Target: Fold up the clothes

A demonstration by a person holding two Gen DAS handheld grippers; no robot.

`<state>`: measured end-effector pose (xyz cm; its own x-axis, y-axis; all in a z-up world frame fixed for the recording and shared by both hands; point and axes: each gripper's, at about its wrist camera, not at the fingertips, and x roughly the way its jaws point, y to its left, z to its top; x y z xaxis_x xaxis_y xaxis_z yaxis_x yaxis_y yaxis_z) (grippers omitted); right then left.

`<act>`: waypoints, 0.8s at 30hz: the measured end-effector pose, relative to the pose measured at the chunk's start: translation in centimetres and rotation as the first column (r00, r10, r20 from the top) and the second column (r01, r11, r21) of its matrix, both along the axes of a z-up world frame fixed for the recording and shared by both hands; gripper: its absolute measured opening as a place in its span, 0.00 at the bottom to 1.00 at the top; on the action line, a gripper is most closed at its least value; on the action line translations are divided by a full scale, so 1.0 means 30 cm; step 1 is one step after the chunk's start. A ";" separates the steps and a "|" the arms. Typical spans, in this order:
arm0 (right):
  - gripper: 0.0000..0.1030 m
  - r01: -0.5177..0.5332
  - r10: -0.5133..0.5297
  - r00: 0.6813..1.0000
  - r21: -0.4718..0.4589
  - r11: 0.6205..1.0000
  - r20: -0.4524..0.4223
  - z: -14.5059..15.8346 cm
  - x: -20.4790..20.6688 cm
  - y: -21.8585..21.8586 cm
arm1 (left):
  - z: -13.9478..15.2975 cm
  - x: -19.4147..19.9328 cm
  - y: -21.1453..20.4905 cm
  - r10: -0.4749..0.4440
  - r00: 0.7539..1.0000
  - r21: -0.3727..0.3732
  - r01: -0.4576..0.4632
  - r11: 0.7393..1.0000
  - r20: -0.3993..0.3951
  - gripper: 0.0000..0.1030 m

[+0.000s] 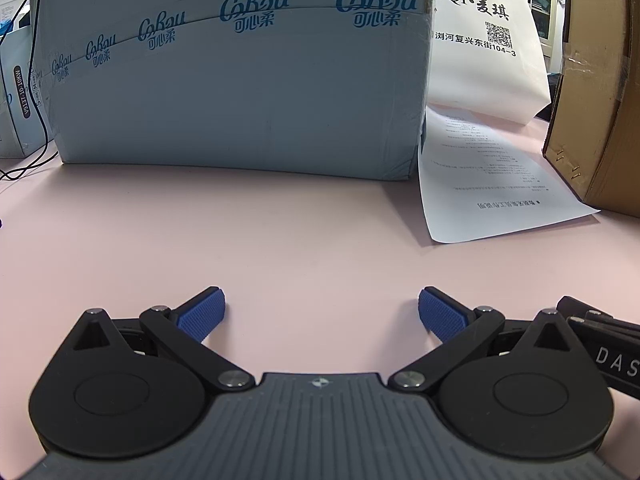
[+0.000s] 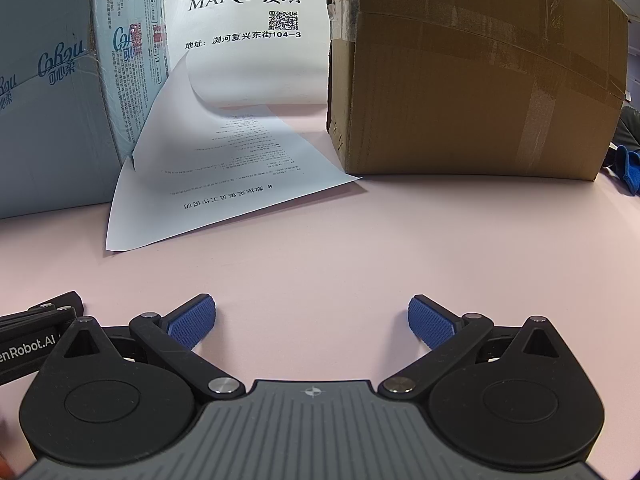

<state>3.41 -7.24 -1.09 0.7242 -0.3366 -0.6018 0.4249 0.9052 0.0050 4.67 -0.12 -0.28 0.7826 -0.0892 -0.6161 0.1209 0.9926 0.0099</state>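
No garment lies in front of either gripper. My left gripper (image 1: 322,314) is open and empty, low over the pink table (image 1: 280,232). My right gripper (image 2: 312,322) is open and empty, low over the same pink table (image 2: 360,240). The two grippers sit side by side: the right one's body shows at the right edge of the left wrist view (image 1: 600,344), and the left one's body shows at the left edge of the right wrist view (image 2: 32,340). A bit of blue cloth (image 2: 630,174) shows at the far right, behind the brown box.
A large light-blue carton (image 1: 240,80) stands ahead of the left gripper, also in the right wrist view (image 2: 48,120). A brown cardboard box (image 2: 472,80) stands ahead right. A printed paper sheet (image 2: 224,184) and a white bag (image 2: 248,32) lie between them. Black cables (image 1: 36,120) hang at the left.
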 end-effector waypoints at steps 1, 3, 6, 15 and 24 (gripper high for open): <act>1.00 0.000 0.000 1.000 0.000 1.000 0.000 -0.001 0.001 0.002 | 0.000 -0.001 0.000 0.000 1.000 0.000 0.000 1.000 0.000 1.00; 1.00 0.000 0.000 1.000 0.000 1.000 0.000 -0.001 0.002 0.004 | -0.001 -0.002 0.003 0.001 1.000 0.000 -0.001 1.000 0.000 1.00; 1.00 0.000 0.000 1.000 0.000 1.000 0.000 0.001 0.000 0.003 | -0.001 -0.003 0.003 0.002 1.000 0.000 -0.002 1.000 0.000 1.00; 1.00 0.001 -0.001 1.000 0.000 1.000 0.000 0.000 0.001 0.005 | 0.000 -0.004 0.000 0.004 1.000 0.000 -0.004 1.000 0.000 1.00; 1.00 0.000 0.000 1.000 0.000 1.000 0.000 0.000 0.000 0.004 | 0.000 -0.005 0.000 0.005 1.000 0.000 -0.005 1.000 0.000 1.00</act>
<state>3.43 -7.13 -1.08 0.7241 -0.3371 -0.6018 0.4253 0.9050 0.0049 4.53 -0.11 -0.28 0.7831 -0.0854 -0.6160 0.1162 0.9932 0.0100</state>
